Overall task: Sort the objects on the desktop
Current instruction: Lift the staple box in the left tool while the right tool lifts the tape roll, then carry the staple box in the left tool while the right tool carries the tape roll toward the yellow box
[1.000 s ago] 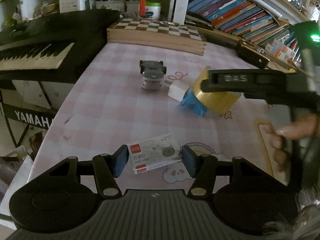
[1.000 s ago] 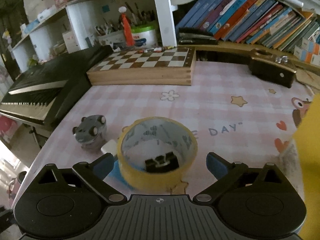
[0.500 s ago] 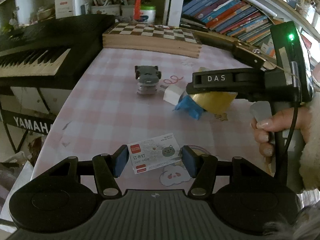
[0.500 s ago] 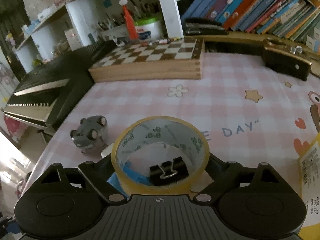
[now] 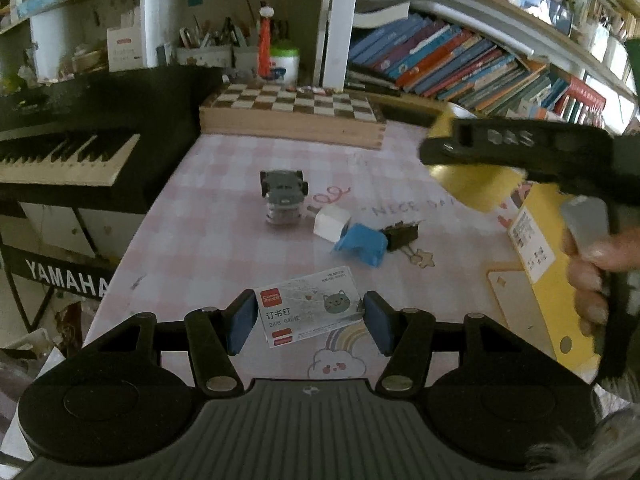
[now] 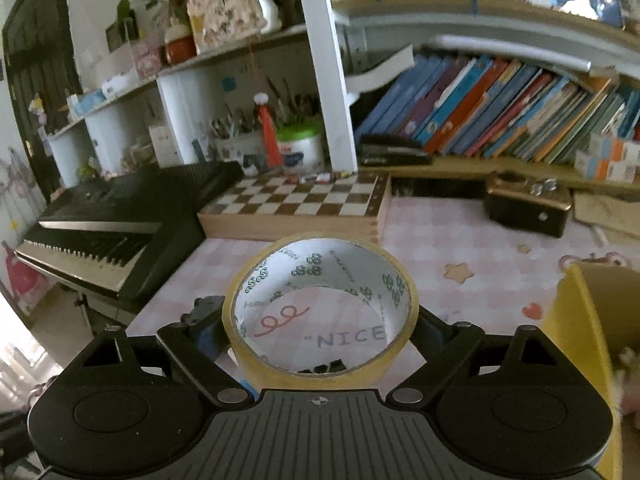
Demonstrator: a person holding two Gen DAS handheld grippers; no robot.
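Since a second ago the tape roll has left the cloth: it sat flat around the black binder clip, and now it rides up in my right gripper, jaws pressed against its outer wall, low in the middle of the right wrist view. In the left wrist view the same roll shows gold at the upper right, behind the gripper's black arm, clear of the table. My left gripper has hardly changed: it stands at a middling width with a pad at each end of the staple box, low centre of that frame, though I cannot tell whether the pads truly press it or whether it is off the cloth. I judge the sorting to be early. The binder clip, the blue piece, the white block and the small grey toy all lie loose mid-frame. The yellow box at the right edge looks like the bin; its inside is mostly hidden, so I cannot say what it holds.
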